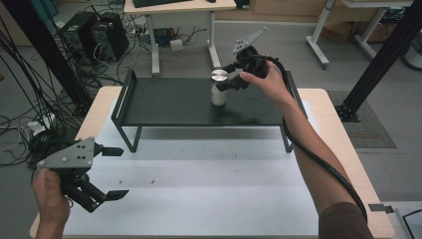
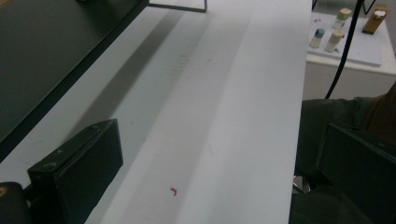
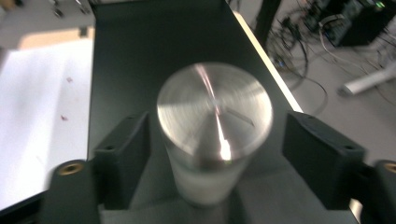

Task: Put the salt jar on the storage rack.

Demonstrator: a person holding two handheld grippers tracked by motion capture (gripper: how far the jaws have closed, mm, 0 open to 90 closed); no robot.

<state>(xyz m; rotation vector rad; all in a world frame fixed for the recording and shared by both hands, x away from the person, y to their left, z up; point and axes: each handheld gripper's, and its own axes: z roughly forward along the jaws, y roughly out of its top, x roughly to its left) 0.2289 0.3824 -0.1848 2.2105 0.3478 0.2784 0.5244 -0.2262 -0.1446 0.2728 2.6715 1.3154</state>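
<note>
A black tray (image 1: 174, 102) stands at the far side of the surface (image 1: 199, 199). On the tray stands a white jar (image 1: 218, 88), between the open right gripper's (image 1: 225, 75) jaws. Nearer than the tray, the left gripper (image 1: 115, 173) hangs open, empty.

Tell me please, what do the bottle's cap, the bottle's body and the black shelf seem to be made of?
The cap looks like brushed metal: silver, with fine circular marks and a bright glint. The bottle body below it is white and dull, perhaps plastic or frosted glass; the blur leaves that open. The black shelf looks like painted metal: matte, thin and flat, on slim bar legs.
</note>
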